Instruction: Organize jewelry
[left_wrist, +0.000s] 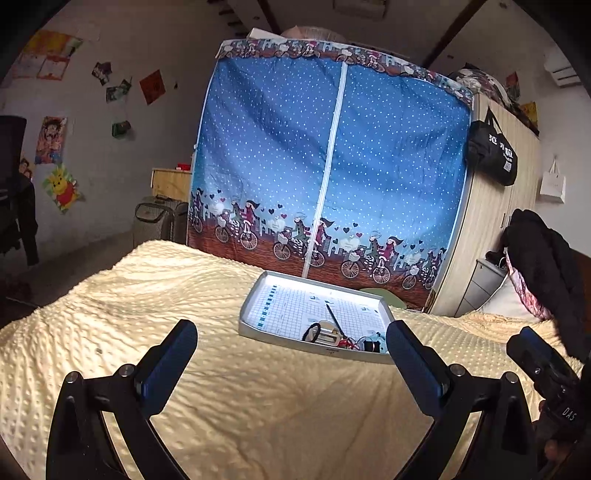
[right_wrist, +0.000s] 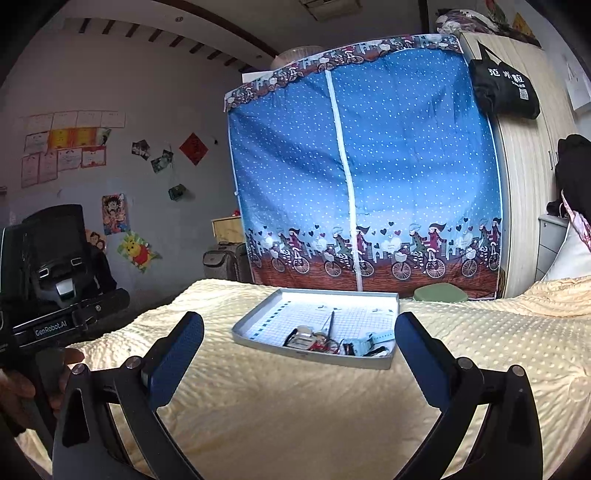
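A small heap of jewelry (right_wrist: 325, 341) lies at the near edge of a grey tray (right_wrist: 258, 341) on the yellow bedspread (right_wrist: 295, 406), at twelve o'clock from the left gripper (left_wrist: 291, 341) and right gripper (right_wrist: 299, 332), both wide open and empty.

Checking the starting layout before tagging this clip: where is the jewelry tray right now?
In both wrist views the grey tray sits ahead on the yellow bedspread, in front of the blue fabric wardrobe, beyond the open left gripper and right gripper.
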